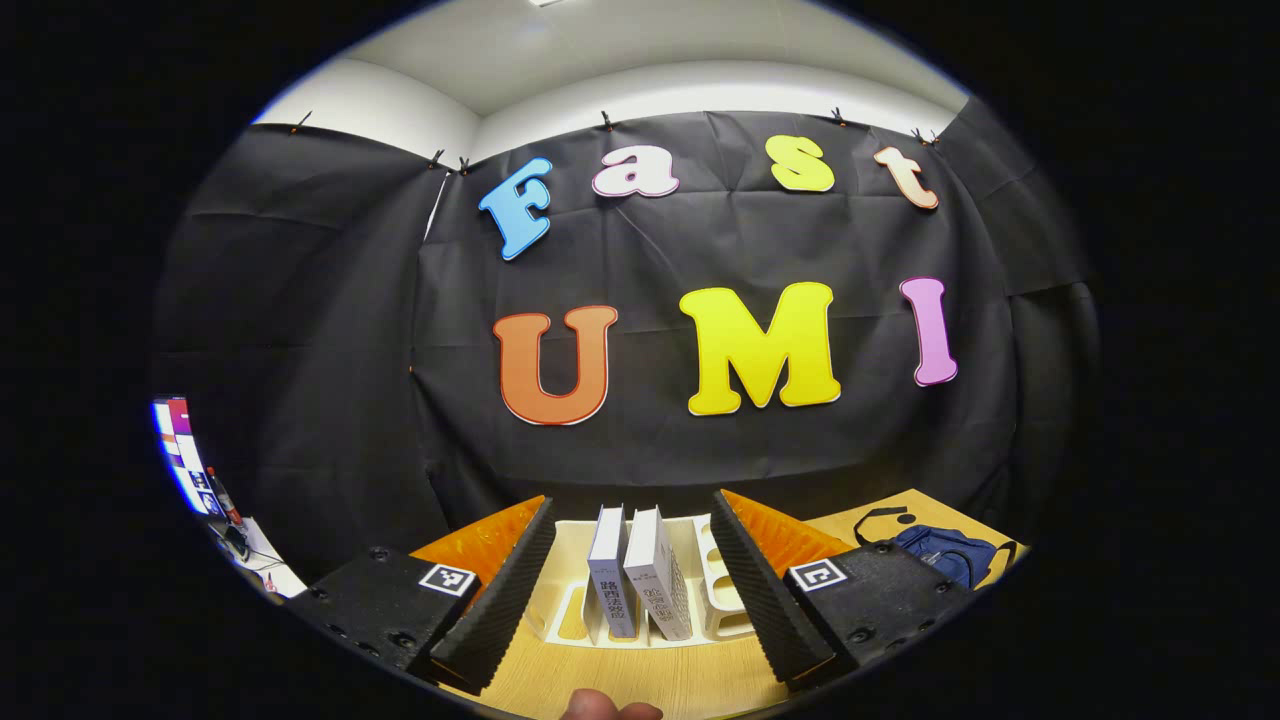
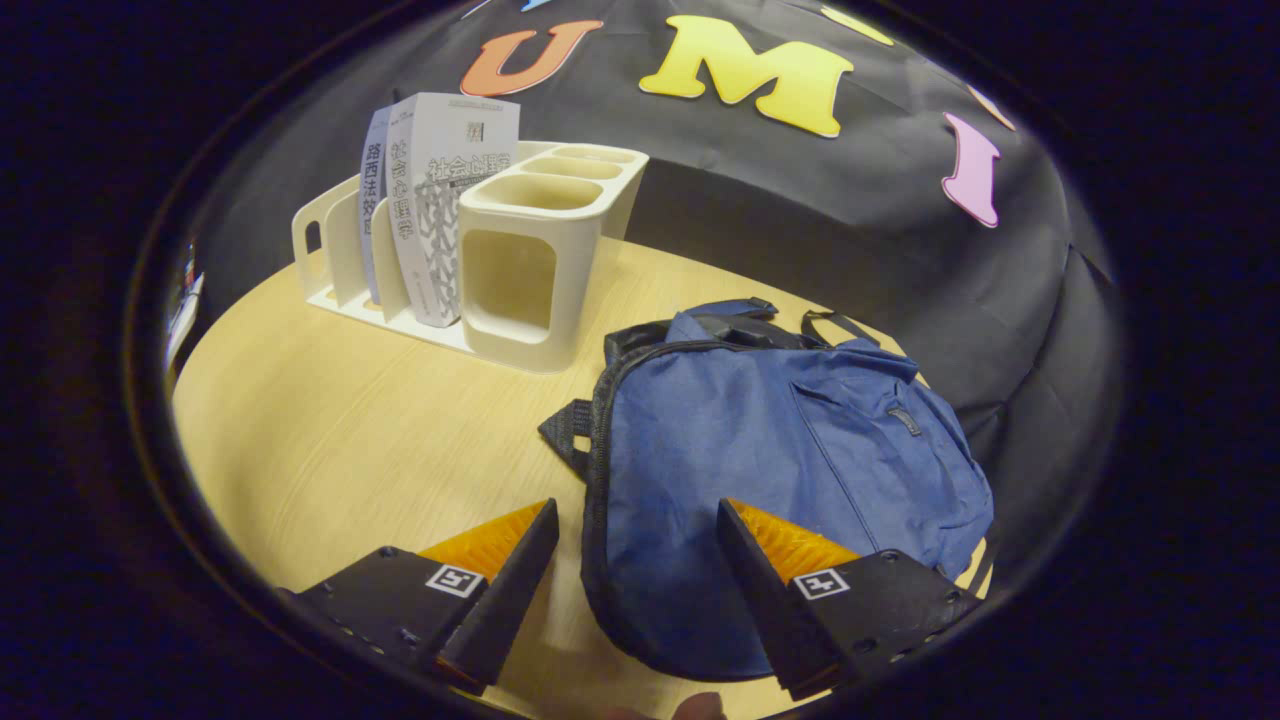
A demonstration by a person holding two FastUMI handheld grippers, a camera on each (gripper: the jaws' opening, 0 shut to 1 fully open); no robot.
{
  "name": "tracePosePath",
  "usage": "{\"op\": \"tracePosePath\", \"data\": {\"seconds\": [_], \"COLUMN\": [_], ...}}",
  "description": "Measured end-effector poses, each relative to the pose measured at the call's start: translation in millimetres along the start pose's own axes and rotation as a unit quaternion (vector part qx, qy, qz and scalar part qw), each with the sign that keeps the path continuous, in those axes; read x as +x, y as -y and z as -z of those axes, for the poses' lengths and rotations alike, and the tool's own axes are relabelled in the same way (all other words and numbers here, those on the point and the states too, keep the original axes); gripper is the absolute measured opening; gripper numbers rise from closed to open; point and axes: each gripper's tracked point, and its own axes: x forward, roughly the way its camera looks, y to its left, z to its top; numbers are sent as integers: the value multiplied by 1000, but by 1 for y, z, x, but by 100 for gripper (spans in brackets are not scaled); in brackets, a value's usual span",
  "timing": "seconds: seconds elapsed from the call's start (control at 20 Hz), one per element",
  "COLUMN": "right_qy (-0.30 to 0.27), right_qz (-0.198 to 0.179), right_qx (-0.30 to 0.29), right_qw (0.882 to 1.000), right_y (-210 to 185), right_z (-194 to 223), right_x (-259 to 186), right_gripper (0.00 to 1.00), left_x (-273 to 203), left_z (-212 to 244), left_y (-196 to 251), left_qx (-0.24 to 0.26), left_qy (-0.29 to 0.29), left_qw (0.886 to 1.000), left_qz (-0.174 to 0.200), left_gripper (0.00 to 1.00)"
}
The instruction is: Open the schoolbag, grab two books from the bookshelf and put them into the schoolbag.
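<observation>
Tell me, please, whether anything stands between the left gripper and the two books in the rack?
Nothing visible does. The left gripper is open and faces the two books, which stand upright in the cream rack; bare tabletop lies between them.

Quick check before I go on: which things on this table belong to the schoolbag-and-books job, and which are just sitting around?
Part of the job:
- blue fabric schoolbag, lying flat on the table
- two white upright books
- cream plastic bookshelf rack holding them
- left tongs, open
- right tongs, open over the bag

Just lying about:
- light wooden table
- monitor off at the side
</observation>
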Motion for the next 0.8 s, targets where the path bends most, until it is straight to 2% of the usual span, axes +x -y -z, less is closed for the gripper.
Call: {"op": "tracePosePath", "data": {"seconds": [0.1, 0.25, 0.4, 0.45, 0.5, 0.6, 0.65, 0.8], "right_qy": [-11, -25, -34, -38, -41, -35, -37, -19], "right_qz": [10, 11, -11, -16, -24, -28, -38, -58], "right_qx": [11, 36, 63, 67, 73, 82, 86, 94], "right_qw": [1000, 999, 997, 997, 996, 996, 995, 994], "right_y": [8, 15, 13, 15, 15, 24, 26, 38], "right_z": [4, 2, -4, -6, -7, -14, -21, -41], "right_x": [3, 3, 3, 2, -1, -8, -16, -34], "right_gripper": [94, 74, 23, 22, 9, 9, 0, 0], "left_x": [1, 3, 5, 6, 7, 10, 12, 19], "left_z": [0, 2, 5, 5, 6, 8, 10, 16], "left_y": [-2, -4, -2, -1, 0, 3, 5, 9], "left_qx": [0, -3, -6, -7, -8, -7, -6, -8], "left_qy": [-2, -4, -9, -10, -10, -10, -11, -17], "left_qw": [1000, 1000, 1000, 1000, 1000, 1000, 1000, 1000], "left_qz": [-2, -5, -3, -3, -2, 0, 2, 5], "left_gripper": [98, 98, 98, 98, 98, 98, 98, 98]}}
